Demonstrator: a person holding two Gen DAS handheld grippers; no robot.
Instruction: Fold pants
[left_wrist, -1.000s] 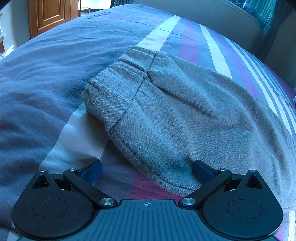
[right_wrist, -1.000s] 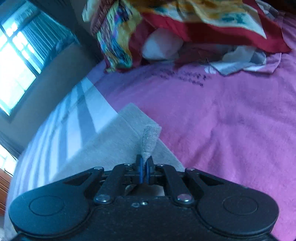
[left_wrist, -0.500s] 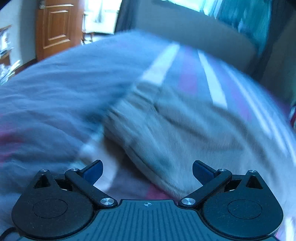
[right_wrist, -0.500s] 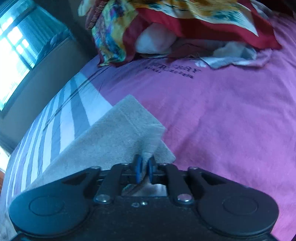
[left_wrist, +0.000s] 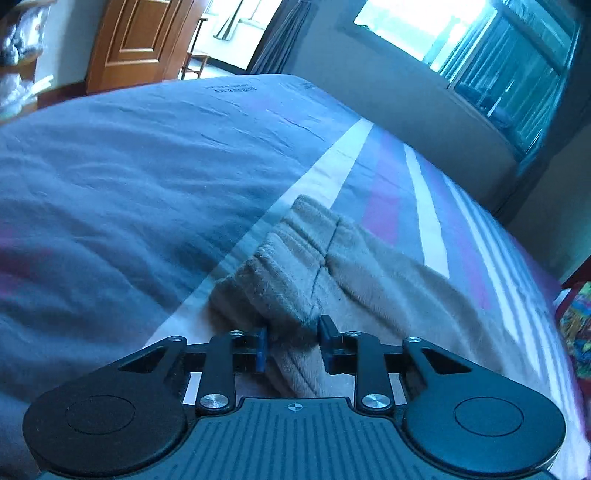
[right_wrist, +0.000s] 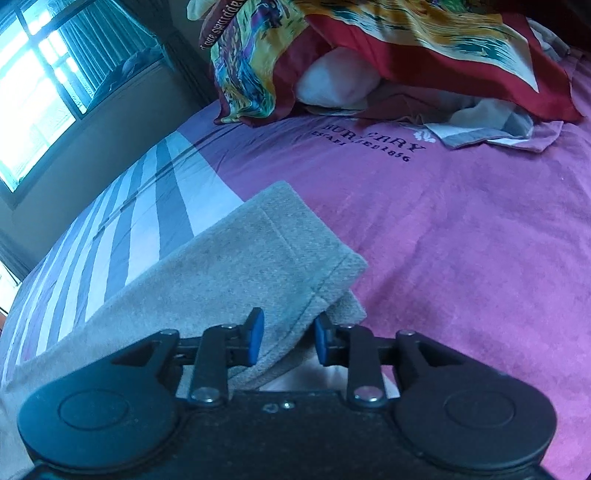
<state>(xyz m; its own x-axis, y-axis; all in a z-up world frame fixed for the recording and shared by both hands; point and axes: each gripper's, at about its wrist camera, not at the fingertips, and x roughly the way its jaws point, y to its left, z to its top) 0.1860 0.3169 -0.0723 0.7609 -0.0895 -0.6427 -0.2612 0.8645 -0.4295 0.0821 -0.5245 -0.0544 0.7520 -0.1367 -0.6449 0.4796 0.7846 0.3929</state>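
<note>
The pants (left_wrist: 369, 280) are soft, fuzzy gray cloth with a ribbed band, and they look thick and matt. The bed (left_wrist: 147, 177) is covered in smooth cloth with light wrinkles, pink (right_wrist: 461, 240) in the right view. The left claw (left_wrist: 291, 345) is matt black plastic with shiny metal screws and blue pads (left_wrist: 261, 349), and the door (left_wrist: 136, 40) is glossy brown wood.

Grey pants (right_wrist: 236, 258) on a purple-and-white striped bedcover (right_wrist: 155, 192).

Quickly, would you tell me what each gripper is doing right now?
Left gripper: open, jaws either side of the pants' waistband.
Right gripper: open, jaws around the pants' hem.
</note>
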